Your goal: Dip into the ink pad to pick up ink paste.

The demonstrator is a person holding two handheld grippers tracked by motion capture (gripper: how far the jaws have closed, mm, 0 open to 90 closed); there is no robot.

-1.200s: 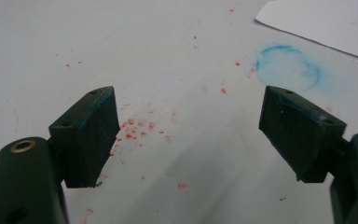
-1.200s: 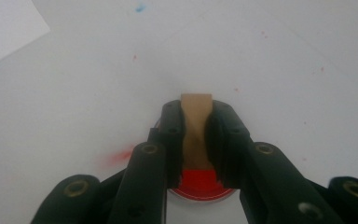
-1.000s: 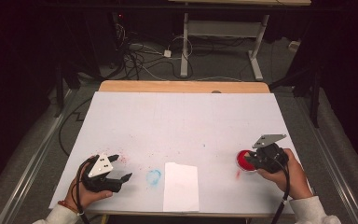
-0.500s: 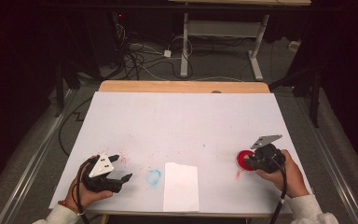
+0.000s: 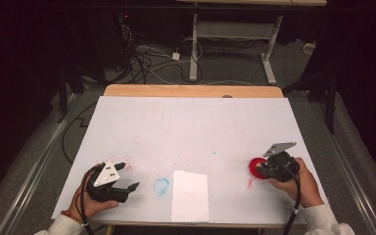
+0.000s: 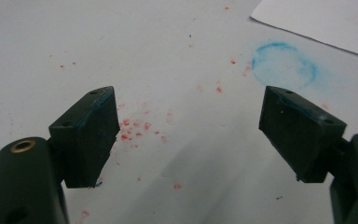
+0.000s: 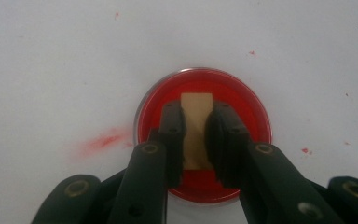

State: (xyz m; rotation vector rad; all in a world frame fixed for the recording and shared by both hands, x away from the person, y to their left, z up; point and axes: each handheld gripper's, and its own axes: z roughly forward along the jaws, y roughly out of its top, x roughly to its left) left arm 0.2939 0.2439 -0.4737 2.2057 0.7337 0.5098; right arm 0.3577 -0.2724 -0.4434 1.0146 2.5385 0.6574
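Note:
A round red ink dish (image 7: 247, 100) sits on the white table sheet at the right front; in the high view the dish (image 5: 253, 167) lies just left of my right hand. My right gripper (image 7: 196, 114) is shut on a small tan block (image 7: 196, 105) that stands upright over the red dish, and whether its base touches the ink I cannot tell. My left gripper (image 6: 186, 126) rests low at the left front with its jaws wide apart and nothing between them. In the high view the left gripper (image 5: 126, 177) points right, toward a blue ring stain (image 5: 161, 185).
A white sheet of paper (image 5: 190, 196) lies at the front middle, right of the blue ring stain (image 6: 284, 65). Red specks (image 6: 133, 128) and a red smear (image 7: 103, 140) mark the table sheet (image 5: 191, 127). A wooden edge (image 5: 191, 91) runs along the back.

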